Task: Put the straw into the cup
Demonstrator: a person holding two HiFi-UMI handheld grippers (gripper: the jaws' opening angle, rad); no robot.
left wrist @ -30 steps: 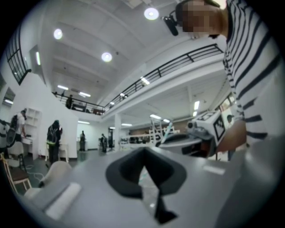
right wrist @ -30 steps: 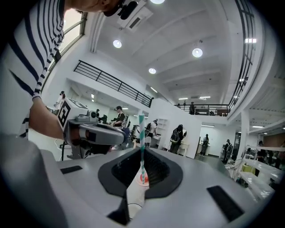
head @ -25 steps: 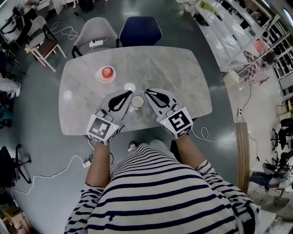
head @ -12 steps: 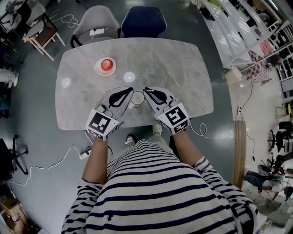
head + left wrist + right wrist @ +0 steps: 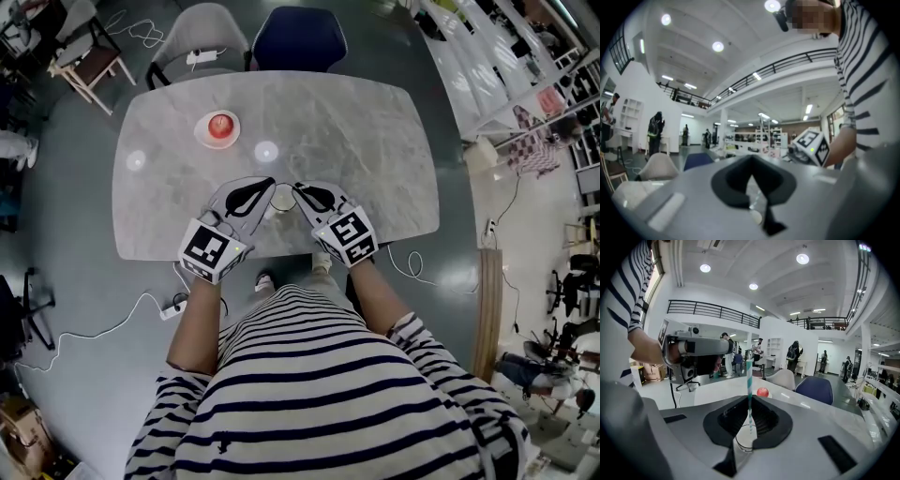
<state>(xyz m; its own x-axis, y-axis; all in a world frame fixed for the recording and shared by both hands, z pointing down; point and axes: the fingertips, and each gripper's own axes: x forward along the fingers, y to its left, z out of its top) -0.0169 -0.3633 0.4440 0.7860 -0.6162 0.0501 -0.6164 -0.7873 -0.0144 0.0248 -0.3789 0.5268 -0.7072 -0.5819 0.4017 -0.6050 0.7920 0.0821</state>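
Navy-and-white striped shirt, sleeves ending near the elbows, left gripper and right gripper in pale grey shells, black teardrop jaw linings, black-and-white square-marker cube on each

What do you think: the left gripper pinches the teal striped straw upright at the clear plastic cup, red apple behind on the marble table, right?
Not quite: the right gripper pinches the teal striped straw upright at the clear plastic cup, red apple behind on the marble table; the right gripper view shows it.
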